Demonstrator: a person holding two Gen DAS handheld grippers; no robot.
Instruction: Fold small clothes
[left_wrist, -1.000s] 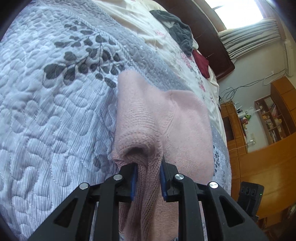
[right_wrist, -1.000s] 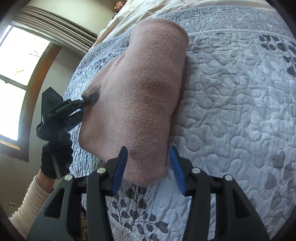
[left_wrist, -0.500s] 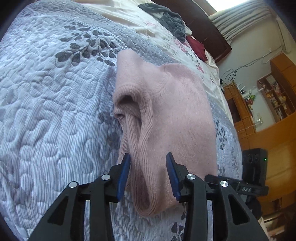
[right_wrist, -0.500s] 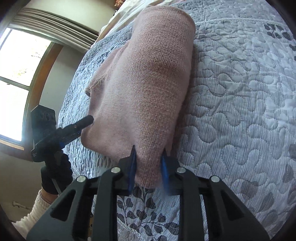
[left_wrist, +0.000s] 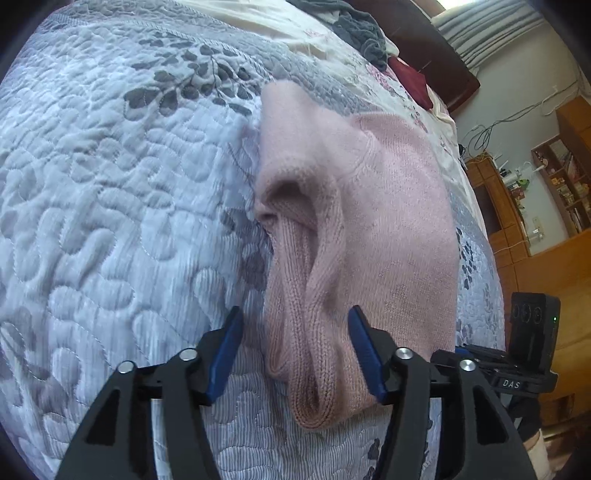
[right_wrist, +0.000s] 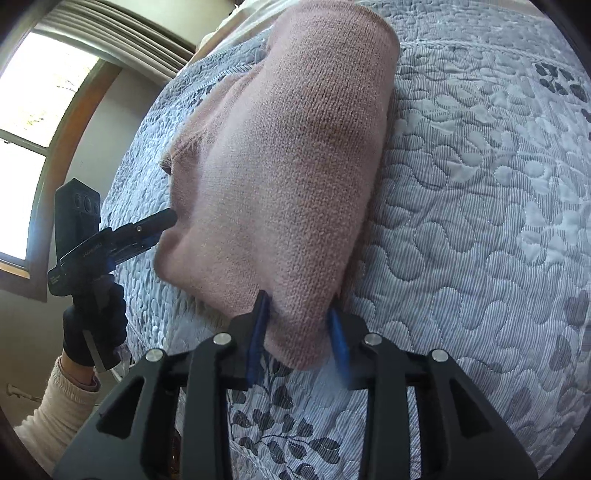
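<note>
Released since a second ago, left gripper (left_wrist: 295, 350) stands spread around the folded pink knitted sweater (left_wrist: 369, 229); right gripper (right_wrist: 298, 334) now pinches its corner on the grey quilted bedspread (right_wrist: 480, 221).

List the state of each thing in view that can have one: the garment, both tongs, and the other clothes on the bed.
pink knit garment: folded, lying on the quilt.
left tongs: open, astride the garment's near edge.
right tongs: closed in on a corner of the garment; full grip unclear.
grey clothes: crumpled, unfolded.
dark red cloth: unfolded.
</note>
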